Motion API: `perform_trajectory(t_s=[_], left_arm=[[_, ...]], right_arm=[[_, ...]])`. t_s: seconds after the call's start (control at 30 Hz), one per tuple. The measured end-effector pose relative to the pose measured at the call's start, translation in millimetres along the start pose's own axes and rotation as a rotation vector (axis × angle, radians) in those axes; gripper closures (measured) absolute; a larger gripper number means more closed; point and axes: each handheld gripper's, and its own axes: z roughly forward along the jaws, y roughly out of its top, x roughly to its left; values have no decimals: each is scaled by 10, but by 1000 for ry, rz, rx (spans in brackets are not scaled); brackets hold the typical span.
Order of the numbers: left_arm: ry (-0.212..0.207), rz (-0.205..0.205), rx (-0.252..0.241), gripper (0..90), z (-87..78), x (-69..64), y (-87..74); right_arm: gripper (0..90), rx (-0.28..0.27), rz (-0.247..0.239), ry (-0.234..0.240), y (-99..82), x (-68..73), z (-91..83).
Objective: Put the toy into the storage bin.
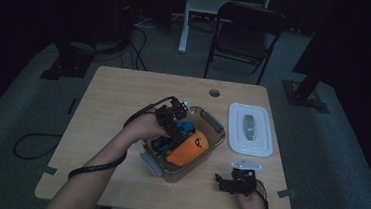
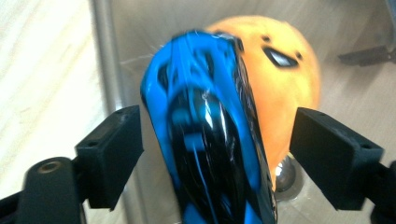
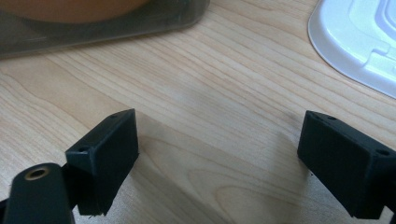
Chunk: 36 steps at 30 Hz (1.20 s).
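While the left gripper straddles it with jaws apart, the glossy blue toy car looks light, slippery, best pinched mid-body.

Glossy blue-and-black plastic toy car, matt orange plush toy, clear plastic bin, pale wood-grain table.

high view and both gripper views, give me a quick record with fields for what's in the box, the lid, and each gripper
box: clear plastic box near the middle of the wooden table
contents: blue toy car and orange plush toy, side by side
lid: white lid flat on the table, right of the box, off
left gripper: left gripper over the box, jaws apart on either side of the car, not pressing it
right gripper: right gripper jaws open above bare table, near the lid
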Motion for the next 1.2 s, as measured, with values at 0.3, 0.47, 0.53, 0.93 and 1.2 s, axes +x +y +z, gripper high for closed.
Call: perform_trajectory(t_s=[0.3,0.47,0.53,0.93,1.2], left_arm=[[31,0,-45,104,-109,152,-182],[44,-31,-101,104,-159,328,-337],[61,-52,-115,104,-160,392,-398],[100,-181,-215,104,-39,823,-834],[94,-233,-218,104,237,1000,-1056]], right_arm=[[119,7,-1,3,11,-3,2],[119,17,-1,5,24,-3,3],[119,20,-3,5,28,-3,3],[119,20,-5,5,61,-4,-8],[119,16,-15,4,103,9,-3]])
